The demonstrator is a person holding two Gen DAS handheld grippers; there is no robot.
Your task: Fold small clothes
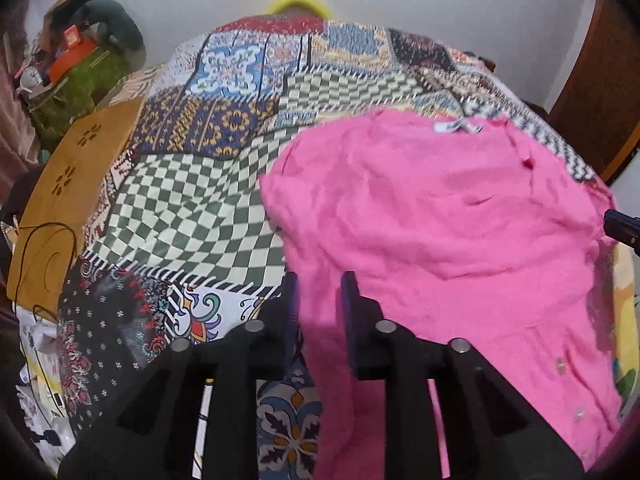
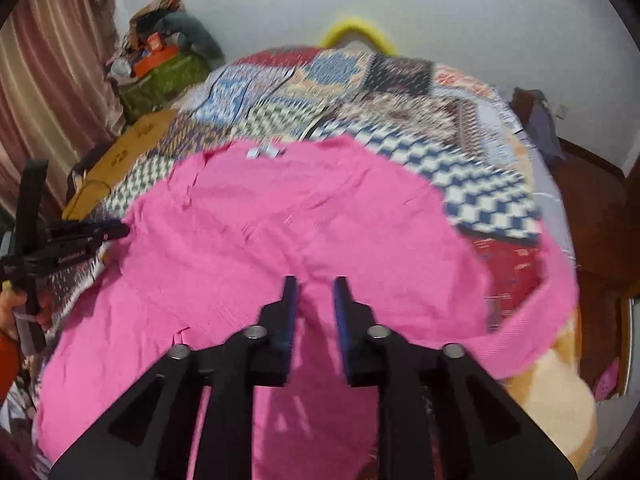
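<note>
Pink garment (image 1: pixel 440 220) spread on a bed's patchwork quilt (image 1: pixel 192 184).
From left: a brown board (image 1: pixel 76 176) lies at the bed's edge; the left gripper (image 1: pixel 320 292) has its jaws narrowly parted with the garment's left edge between them; the right gripper (image 2: pixel 316 296), jaws likewise slightly apart, sits over the garment's middle fabric; whether either pinches is unclear.
</note>
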